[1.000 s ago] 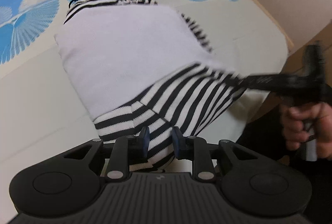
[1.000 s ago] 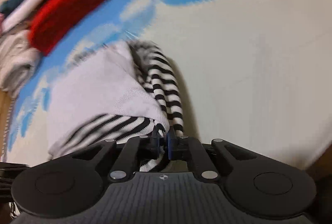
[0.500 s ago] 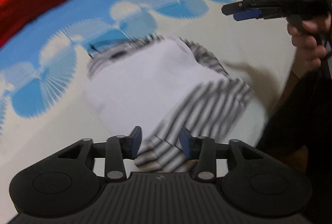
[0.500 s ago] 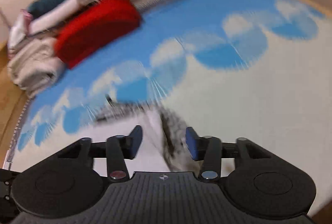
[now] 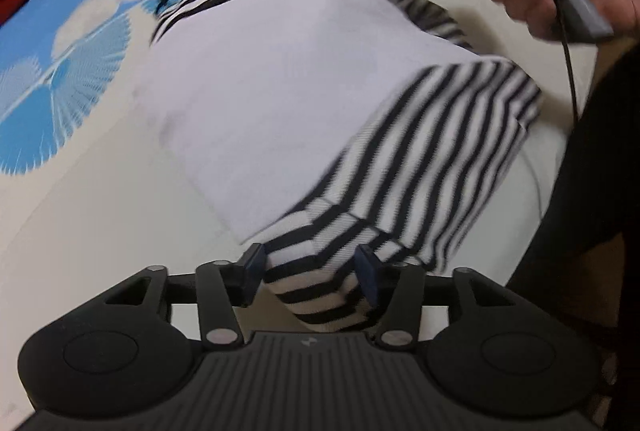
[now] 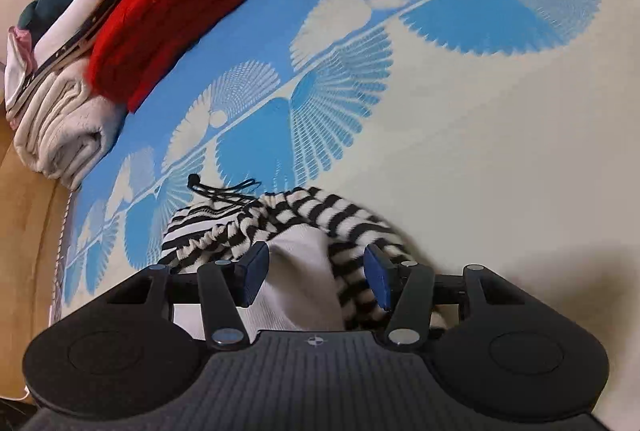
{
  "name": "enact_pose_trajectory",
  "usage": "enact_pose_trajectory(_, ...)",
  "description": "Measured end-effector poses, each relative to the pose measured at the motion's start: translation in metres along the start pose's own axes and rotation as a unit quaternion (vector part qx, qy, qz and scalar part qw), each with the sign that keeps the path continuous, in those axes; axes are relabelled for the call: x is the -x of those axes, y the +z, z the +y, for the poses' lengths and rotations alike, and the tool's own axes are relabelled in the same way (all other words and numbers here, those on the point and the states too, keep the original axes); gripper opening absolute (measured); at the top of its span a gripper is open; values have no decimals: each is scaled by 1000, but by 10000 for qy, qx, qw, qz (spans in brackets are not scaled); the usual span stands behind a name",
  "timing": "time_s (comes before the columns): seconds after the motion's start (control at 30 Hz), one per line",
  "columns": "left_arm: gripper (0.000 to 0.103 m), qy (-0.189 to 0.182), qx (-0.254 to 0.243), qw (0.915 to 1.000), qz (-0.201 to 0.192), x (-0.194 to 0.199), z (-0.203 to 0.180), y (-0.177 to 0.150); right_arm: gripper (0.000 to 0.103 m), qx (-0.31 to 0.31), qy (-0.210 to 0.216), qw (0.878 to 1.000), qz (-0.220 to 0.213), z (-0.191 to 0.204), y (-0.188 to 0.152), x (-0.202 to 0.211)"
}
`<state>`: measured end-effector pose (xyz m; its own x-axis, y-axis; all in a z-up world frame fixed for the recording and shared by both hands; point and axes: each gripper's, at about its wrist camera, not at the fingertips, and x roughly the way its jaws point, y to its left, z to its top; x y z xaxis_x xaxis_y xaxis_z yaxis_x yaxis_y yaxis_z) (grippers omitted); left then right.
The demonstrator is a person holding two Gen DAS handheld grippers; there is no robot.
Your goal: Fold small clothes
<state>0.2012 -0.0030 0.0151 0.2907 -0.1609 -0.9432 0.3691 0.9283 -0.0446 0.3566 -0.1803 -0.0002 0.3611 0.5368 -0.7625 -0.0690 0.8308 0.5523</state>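
garment (image 5: pixel 288 103) lying folded on bed (image 6: pixel 500 135) | left tongs (image 5: pixel 310 273) gaping, straddling its striped near end | right tongs (image 6: pixel 316 273) gaping over far corner | long axis running away from left

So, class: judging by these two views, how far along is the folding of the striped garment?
Done: the striped garment lies folded over on the mat, white side up. In hand: nothing; the left tongs and right tongs are both open, straddling its edges. Left: perhaps another fold, then moving it to the pile of folded clothes.
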Motion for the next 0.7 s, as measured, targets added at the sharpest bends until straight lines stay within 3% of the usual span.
enact_pose_trajectory(0.07, 67, 32, 1, 10000, 40, -2, 2, -2, 52, 324, -177, 9992, 164, 5, 0, -12)
enact_pose_trajectory(0.13, 67, 25, -50, 10000, 48, -3, 2, -1, 3, 492, -443, 9978, 48, 7, 2, -16)
enact_pose_trajectory(0.2, 67, 62, -92, 9999, 31, -5, 2, 1, 3, 430, -85, 9990, -115, 9, 8, -12)
enact_pose_trajectory(0.23, 67, 67, -92, 9999, 18, -5, 1, 1, 2, 682, -76, 9973, -276, 15, 9, -8)
enact_pose_trajectory(0.3, 67, 45, -78, 10000, 14, -5, -1, 1, 2, 880, -257, 9951, -371, 19, 8, -10)
enact_pose_trajectory(0.4, 70, 24, -5, 10000, -21, -4, -1, 2, 3, 634, -835, 9945, -86, 3, 7, -27)
enact_pose_trajectory(0.47, 72, 38, 39, 10000, 8, -2, 1, 1, 4, 506, -788, 9956, -26, -1, 7, -29)
enact_pose_trajectory(0.5, 73, 18, 51, 10000, -3, 1, 3, 1, 6, 570, -767, 9954, -10, 2, 7, -28)
enact_pose_trajectory(0.6, 73, 21, 241, 9993, -283, 14, 13, 7, 34, 742, -986, 9920, -264, 12, 5, -10)
enact_pose_trajectory(0.7, 72, -7, 774, 9939, -786, 32, 34, 14, 37, 948, -899, 9889, -709, 21, 3, 18)
